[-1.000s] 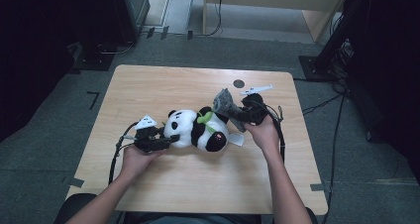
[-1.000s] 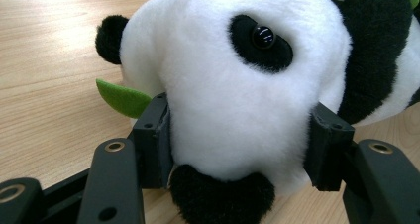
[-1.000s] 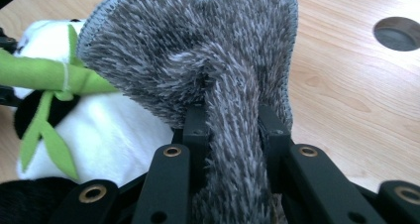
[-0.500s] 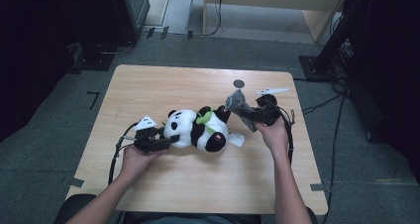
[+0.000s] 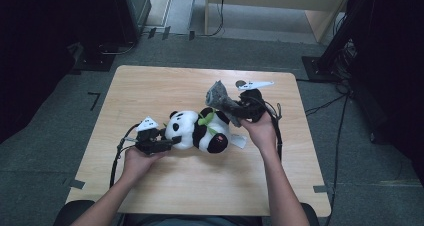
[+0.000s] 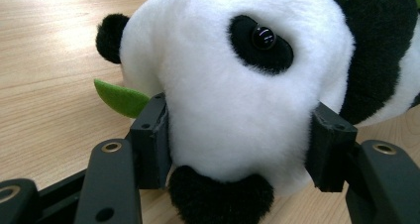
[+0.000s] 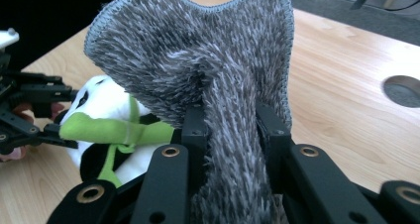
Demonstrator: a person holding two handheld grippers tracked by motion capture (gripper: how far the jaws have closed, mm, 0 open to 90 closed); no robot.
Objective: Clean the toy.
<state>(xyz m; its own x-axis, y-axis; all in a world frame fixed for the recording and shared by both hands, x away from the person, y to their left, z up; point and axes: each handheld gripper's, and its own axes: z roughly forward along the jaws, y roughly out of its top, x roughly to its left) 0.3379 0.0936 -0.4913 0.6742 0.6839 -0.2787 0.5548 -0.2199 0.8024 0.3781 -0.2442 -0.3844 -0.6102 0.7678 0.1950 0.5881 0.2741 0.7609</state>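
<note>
The plush panda (image 5: 200,130) lies on its side near the middle of the wooden table (image 5: 150,86), its head clamped between the jaws of the left gripper (image 5: 167,143). A grey fuzzy cloth (image 7: 198,60) is pinched in the closed jaws of the right gripper (image 5: 231,106), held up just above the panda's body. For a clean wipe, the head should be kept pinned and level while the cloth's free flap is brought down flat onto the fur and drawn along it in gentle strokes, so that the green leaf (image 7: 106,130) is not snagged.

Each claw, left (image 5: 167,144) and right (image 5: 231,109), has black jaws with brass-ringed screw holes (black cable trailing); forearms are bare.
</note>
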